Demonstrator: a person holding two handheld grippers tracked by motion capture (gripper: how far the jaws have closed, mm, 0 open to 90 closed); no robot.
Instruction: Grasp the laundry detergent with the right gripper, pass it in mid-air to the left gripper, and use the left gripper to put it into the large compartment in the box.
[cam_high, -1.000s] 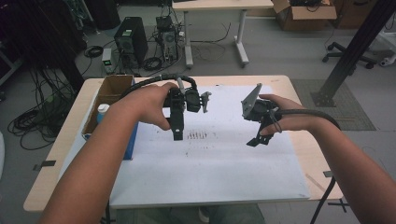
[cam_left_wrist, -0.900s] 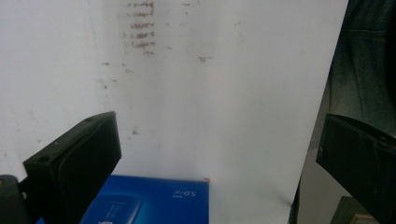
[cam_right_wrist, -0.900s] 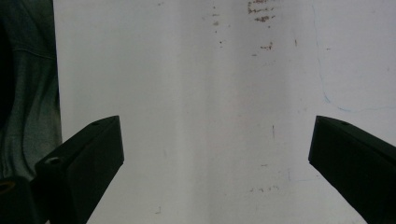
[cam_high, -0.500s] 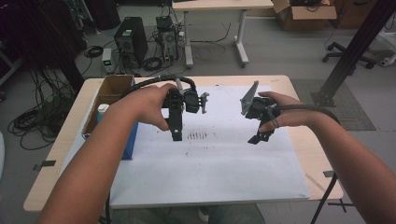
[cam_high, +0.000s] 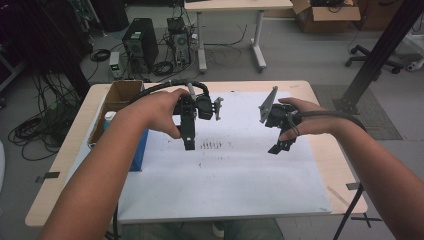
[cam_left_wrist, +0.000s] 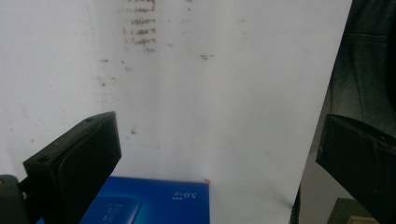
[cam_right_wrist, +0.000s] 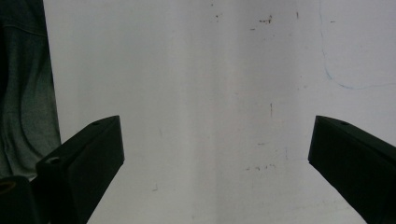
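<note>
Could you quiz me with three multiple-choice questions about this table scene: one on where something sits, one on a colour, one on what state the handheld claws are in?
1. Where is the cardboard box?
A. table's far left corner
B. middle of the white sheet
C. table's right edge

2. What colour is the flat box by the left gripper?
A. red
B. blue
C. green

3. How do the right gripper's jaws stand?
A. clamped on a cup
B. shut empty
C. wide apart, empty

Answers: 1 A, the high view shows it there. 2 B, blue in both views. 3 C, bare white sheet between them.
</note>
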